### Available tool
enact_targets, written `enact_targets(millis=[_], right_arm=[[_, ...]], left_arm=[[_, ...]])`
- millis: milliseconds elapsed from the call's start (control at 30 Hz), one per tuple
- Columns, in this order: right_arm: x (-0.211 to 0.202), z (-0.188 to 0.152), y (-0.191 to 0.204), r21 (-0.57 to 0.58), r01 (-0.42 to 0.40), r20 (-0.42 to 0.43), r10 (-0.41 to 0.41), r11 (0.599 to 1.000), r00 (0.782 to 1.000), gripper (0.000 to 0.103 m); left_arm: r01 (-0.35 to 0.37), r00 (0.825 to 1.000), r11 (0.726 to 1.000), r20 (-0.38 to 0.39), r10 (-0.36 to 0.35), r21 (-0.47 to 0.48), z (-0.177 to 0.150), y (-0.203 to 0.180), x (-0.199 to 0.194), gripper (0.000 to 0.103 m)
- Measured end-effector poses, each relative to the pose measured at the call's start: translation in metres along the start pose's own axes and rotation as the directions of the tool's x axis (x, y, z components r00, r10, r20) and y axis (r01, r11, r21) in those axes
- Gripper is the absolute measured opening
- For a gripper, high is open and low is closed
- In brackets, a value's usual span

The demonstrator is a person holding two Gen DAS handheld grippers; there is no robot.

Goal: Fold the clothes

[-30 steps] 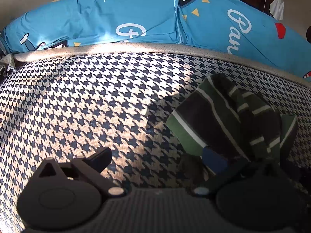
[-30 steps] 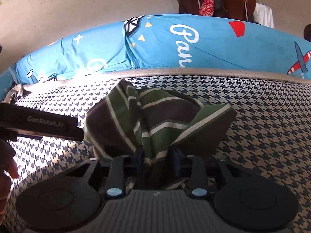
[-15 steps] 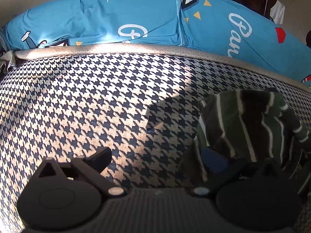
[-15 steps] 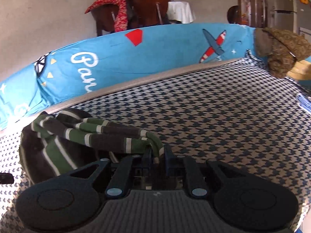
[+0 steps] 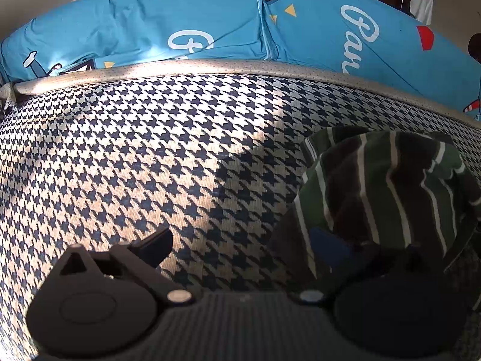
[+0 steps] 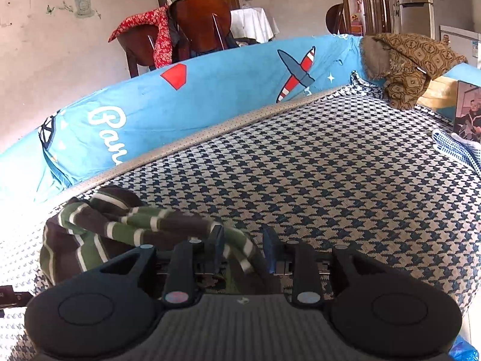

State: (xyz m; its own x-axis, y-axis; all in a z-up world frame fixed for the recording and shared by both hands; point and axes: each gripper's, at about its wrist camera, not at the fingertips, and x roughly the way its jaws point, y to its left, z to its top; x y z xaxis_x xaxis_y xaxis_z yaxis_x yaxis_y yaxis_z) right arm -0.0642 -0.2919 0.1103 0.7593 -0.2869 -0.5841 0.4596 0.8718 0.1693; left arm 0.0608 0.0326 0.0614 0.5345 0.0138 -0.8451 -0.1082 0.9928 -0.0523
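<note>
Green, brown and white stripes mark the small bunched-up striped garment (image 6: 99,231), which is seen lying in a heap on the blue-and-cream houndstooth cover (image 6: 330,180) of a bed or couch. In the right wrist view the heap sits at the lower left, and one rolled edge of it runs across between the two fingers of the right gripper (image 6: 243,248). These fingers are parted a little, with a gap on each side of the cloth, so the cloth is not seen to be pinched.

In the left wrist view the same garment (image 5: 384,192) is bunched at the right side, in shadow. The left gripper (image 5: 243,245) is spread wide. Its left finger (image 5: 156,242) is over bare houndstooth cover (image 5: 150,150), and its right finger with a blue pad (image 5: 327,246) is touching or is just under the edge of the striped heap. Which of the two it is cannot be told.

A long bright blue cushion with white letters and a red-and-white plane picture (image 6: 210,99) is seen along the far edge of the cover. A crumpled brown patterned cloth (image 6: 409,63) is lying at the far right corner. Dark wooden chairs with a red flowered cloth hung over them (image 6: 180,30) are seen behind the cushion.
</note>
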Motion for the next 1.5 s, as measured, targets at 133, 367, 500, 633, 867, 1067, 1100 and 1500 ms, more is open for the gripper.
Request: enact_targets(millis=[133, 367, 500, 633, 867, 1067, 1100, 1500], right_arm=[[-0.009, 0.004, 0.007, -0.025, -0.073, 0.058, 0.074, 0.997, 0.996, 0.039], [-0.003, -0.002, 0.038, -0.077, -0.229, 0.017, 0.231, 0.97, 0.973, 0.046], [-0.001, -0.005, 0.057, -0.113, -0.282, 0.014, 0.285, 0.953, 0.958, 0.055], [0.004, -0.006, 0.073, -0.142, -0.313, 0.023, 0.319, 0.939, 0.948, 0.057], [0.02, -0.004, 0.094, -0.178, -0.344, 0.011, 0.352, 0.922, 0.936, 0.065], [0.035, -0.005, 0.103, -0.198, -0.323, 0.0, 0.33, 0.925, 0.944, 0.066], [0.038, -0.005, 0.105, -0.201, -0.32, -0.002, 0.326, 0.926, 0.945, 0.066], [0.039, -0.012, 0.112, -0.276, -0.327, -0.035, 0.33, 0.904, 0.943, 0.026]], left_arm=[[-0.001, 1.0, 1.0, -0.001, 0.001, 0.0, 0.0, 0.0, 0.001, 0.103], [0.006, 1.0, 1.0, -0.006, -0.006, -0.002, 0.001, 0.001, 0.001, 0.103], [0.005, 1.0, 1.0, -0.004, -0.005, -0.009, 0.001, 0.003, 0.001, 0.103], [0.008, 1.0, 1.0, -0.004, -0.008, -0.017, 0.002, 0.005, 0.001, 0.103], [0.009, 1.0, 1.0, 0.002, -0.009, -0.021, 0.002, 0.006, -0.001, 0.103], [0.008, 1.0, 1.0, 0.006, -0.007, -0.016, 0.001, 0.007, -0.001, 0.103], [0.007, 1.0, 1.0, 0.005, -0.007, -0.016, 0.001, 0.007, -0.001, 0.103], [0.009, 1.0, 1.0, 0.005, -0.009, -0.012, 0.001, 0.006, -0.001, 0.103]])
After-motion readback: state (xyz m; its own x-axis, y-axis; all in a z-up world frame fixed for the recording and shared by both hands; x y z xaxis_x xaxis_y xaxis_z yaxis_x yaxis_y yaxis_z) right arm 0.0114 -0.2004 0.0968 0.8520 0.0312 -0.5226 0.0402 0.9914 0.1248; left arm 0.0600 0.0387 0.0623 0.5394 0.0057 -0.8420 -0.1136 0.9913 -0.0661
